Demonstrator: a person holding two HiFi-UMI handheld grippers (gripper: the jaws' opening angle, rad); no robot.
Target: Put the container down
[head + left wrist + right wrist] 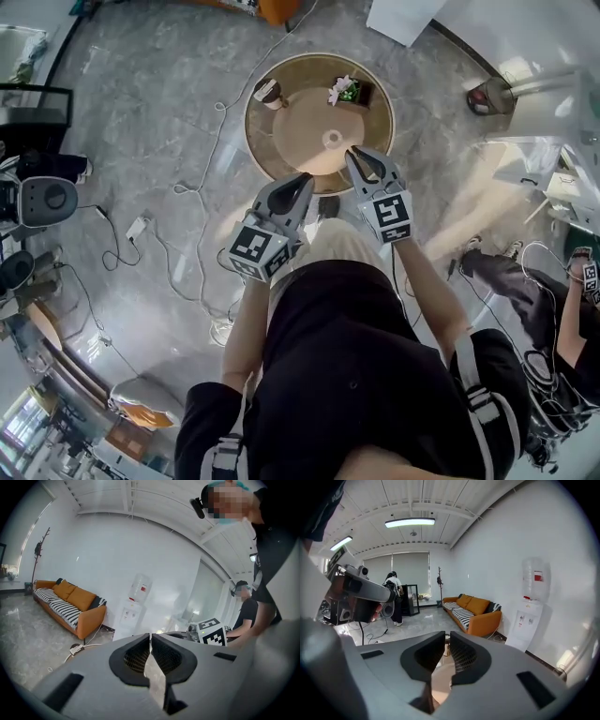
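Note:
A round tan table point(281, 141) stands on the floor ahead of me. On its far side sits a small dark container point(354, 91) with green and white contents, and a cup point(267, 92) stands at the far left rim. A small white ring point(333, 139) lies near the middle. My left gripper point(302, 178) point(150, 637) hovers over the near rim, its jaws together and empty. My right gripper point(354, 152) point(446, 637) is held above the table beside the ring. Its jaws show a narrow gap with nothing between them.
Cables point(202, 187) trail over the grey floor left of the table. Equipment point(42, 202) stands at the far left. Another person point(562, 309) sits at the right. An orange sofa point(476, 609) and a water dispenser point(529, 606) line the wall.

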